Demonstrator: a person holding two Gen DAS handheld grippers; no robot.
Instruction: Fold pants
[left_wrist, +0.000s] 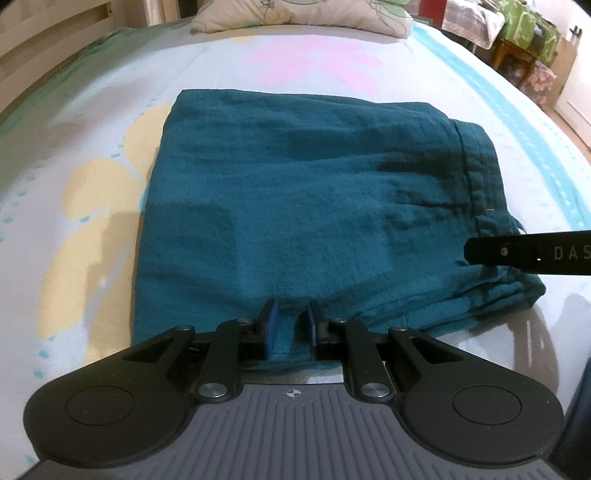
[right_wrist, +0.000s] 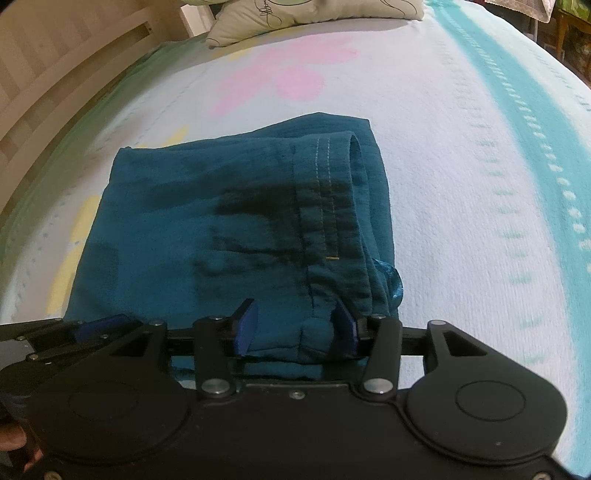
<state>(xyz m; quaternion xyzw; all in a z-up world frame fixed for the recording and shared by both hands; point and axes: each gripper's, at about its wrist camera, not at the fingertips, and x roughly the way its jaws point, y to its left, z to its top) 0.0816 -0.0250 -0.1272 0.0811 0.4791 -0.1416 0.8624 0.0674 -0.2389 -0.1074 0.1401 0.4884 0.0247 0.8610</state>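
From the left wrist camera, the teal pants (left_wrist: 295, 206) lay folded in a neat block on the bed cover (left_wrist: 461, 85), which was pale with pink and yellow flowers. The left gripper (left_wrist: 290, 330) sat at the near edge of the pants. Its blue pads (left_wrist: 269, 332) stood a little apart, with a small bit of cloth between them. I could not tell if they pinched it. A black finger of the right gripper (left_wrist: 524, 256) reached in from the right, over the near right corner of the pants. A pillow (left_wrist: 295, 14) lay at the far end of the bed.

From the right wrist camera, the same pants (right_wrist: 207, 236) lay in the middle of the bed cover (right_wrist: 461, 184). The right gripper (right_wrist: 295, 328) stood at the near right corner. Its jaws were apart, with the thick stitched band between them, and the pads did not look pressed on it. The left gripper (right_wrist: 92, 325) showed at the near left.
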